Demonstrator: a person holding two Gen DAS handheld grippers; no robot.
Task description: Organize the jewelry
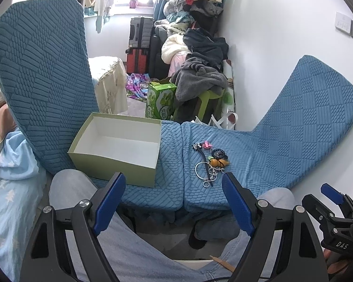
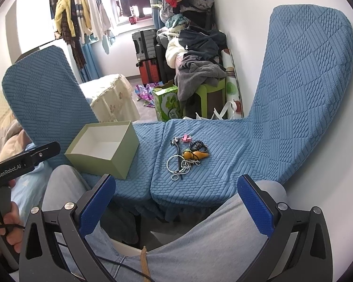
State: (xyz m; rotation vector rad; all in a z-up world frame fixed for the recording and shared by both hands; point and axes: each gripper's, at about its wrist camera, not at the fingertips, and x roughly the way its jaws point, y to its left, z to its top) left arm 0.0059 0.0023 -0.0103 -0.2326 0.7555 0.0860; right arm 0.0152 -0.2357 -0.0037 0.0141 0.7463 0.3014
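Jewelry pile (image 1: 210, 164) sits tangled on the right blue seat cushion (image 1: 247, 164) near its front edge, pieces hard to separate; left gripper (image 1: 174, 202) gapes wide, empty. Right view: same heap, green box (image 2: 103, 151) on the left cushion, right gripper (image 2: 176, 202) spread open too, box floor partly hidden.

"DAS" — right tongs (image 1: 336, 213) body | "GenRobot.AI" — left tongs (image 2: 23, 162) body
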